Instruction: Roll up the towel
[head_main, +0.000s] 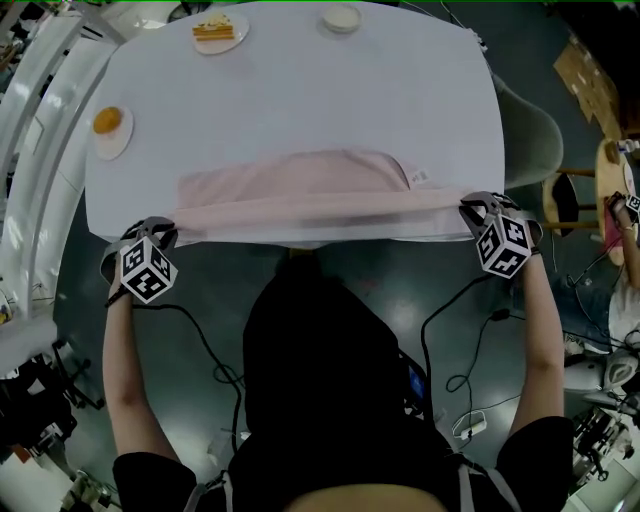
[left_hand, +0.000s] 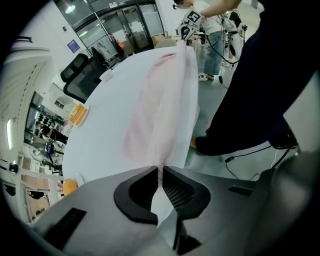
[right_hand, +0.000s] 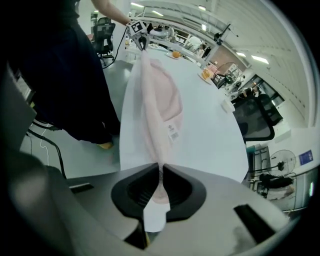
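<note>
On the white tabletop the pink towel lies by the near edge, its front fold pinched at each end by the left gripper and right gripper jaws, rolling barely begun.

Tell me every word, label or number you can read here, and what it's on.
No text here is readable.
White tag on the pink towel: dark print, too small to read.
Blue wall sign: blurred, unreadable.
Marker cubes: black-and-white square patterns only, no letters or numbers.
</note>
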